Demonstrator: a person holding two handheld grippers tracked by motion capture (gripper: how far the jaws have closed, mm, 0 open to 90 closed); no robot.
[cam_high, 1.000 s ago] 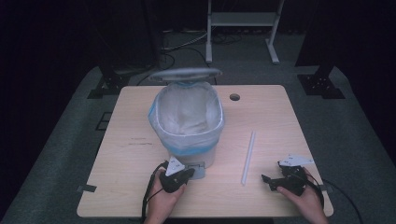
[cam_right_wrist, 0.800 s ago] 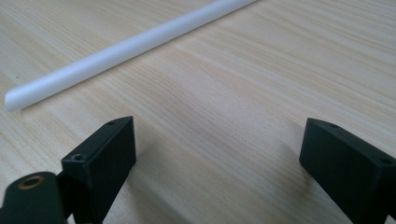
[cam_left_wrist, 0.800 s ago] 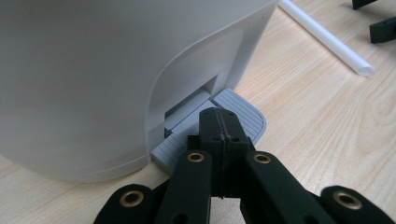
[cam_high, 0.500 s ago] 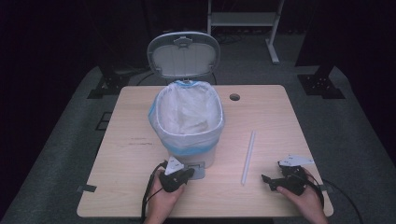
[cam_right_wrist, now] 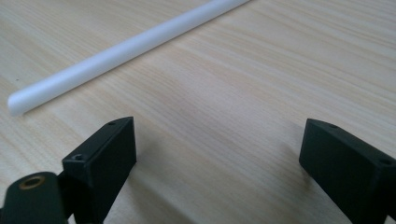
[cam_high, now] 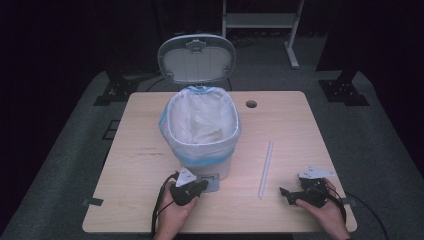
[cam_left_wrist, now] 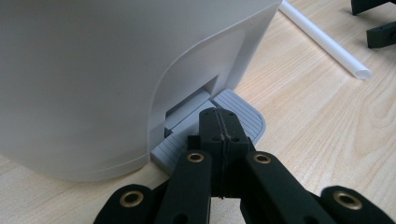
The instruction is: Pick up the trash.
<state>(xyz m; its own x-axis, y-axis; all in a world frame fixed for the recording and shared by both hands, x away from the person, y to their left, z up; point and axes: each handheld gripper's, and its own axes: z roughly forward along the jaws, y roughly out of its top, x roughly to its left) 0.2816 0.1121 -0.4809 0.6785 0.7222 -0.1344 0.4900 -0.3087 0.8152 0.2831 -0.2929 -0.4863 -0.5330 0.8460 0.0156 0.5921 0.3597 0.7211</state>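
While pressed under the closed left tool (cam_left_wrist: 219, 135), bin pedal (cam_left_wrist: 243, 114) (lid (cam_high: 196, 57) upright).

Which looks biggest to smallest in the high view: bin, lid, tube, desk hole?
1. White bag-lined pedal bin
2. Grey raised oval lid, nearly as wide
3. Thin white plastic tube
4. Small round desk hole

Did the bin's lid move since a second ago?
Yes. The lid swung up and back from lying over the bin to standing open behind its rim, while the bin stayed put on the table.
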